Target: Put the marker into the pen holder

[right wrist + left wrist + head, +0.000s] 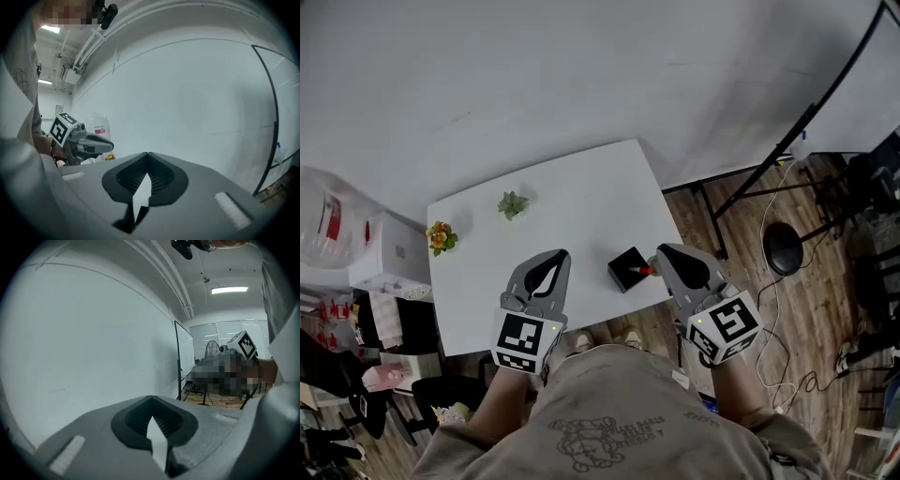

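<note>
**Marker at the pen holder; both tongs closed and empty**

The marker (645, 271) shows only as a short red length at the right-hand rim of the black pen holder (626, 269). The head view does not settle whether it rests inside the holder or merely against the rim. By judgement it is light, stiff and smooth-barrelled, so it is apt to roll or slip. A hold across the mid-barrel, ribbed pads square to it, would suit best. The holder looks small and light, and may shift if nudged.

The right tongs (660, 251) hover just beside the marker, jaws pressed together with nothing between them. The left tongs (562, 254) hang near the holder's left side, likewise clenched and empty.

The holder stands close to the near edge of the white desk (581, 202), towards its right corner. A push towards the person could therefore send it to the floor. Open room lies behind it: a green plant (513, 204) and a yellow flower (441, 236) sit well apart at the far left. A black stand (785, 246) rests on the floor to the right, clear of the desk.
</note>
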`<control>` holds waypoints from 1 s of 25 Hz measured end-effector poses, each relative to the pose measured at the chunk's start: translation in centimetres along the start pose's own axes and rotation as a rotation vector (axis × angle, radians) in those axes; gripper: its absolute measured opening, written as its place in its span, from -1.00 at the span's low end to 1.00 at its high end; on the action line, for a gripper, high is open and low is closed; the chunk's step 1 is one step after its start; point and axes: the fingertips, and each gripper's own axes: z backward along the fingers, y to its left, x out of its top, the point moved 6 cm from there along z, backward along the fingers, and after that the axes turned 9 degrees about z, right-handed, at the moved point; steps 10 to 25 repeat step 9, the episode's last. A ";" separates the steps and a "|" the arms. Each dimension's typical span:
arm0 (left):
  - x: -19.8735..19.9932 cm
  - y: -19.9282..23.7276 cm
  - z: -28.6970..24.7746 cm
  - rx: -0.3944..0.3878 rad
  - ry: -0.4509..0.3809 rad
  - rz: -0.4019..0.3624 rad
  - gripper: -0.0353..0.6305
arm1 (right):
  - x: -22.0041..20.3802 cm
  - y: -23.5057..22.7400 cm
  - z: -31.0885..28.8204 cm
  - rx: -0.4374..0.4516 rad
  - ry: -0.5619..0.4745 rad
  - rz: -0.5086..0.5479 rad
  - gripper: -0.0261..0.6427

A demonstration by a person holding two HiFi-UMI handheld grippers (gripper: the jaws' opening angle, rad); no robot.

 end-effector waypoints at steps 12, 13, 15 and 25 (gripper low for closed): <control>0.2 0.1 -0.4 -0.005 0.006 -0.009 -0.89 | -0.4 -0.6 -0.4 -0.002 0.013 0.016 -0.84; 0.2 0.1 -0.4 -0.005 0.006 -0.009 -0.89 | -0.4 -0.6 -0.4 -0.002 0.013 0.016 -0.84; 0.2 0.1 -0.4 -0.005 0.006 -0.009 -0.89 | -0.4 -0.6 -0.4 -0.002 0.013 0.016 -0.84; 0.2 0.1 -0.4 -0.005 0.006 -0.009 -0.89 | -0.4 -0.6 -0.4 -0.002 0.013 0.016 -0.84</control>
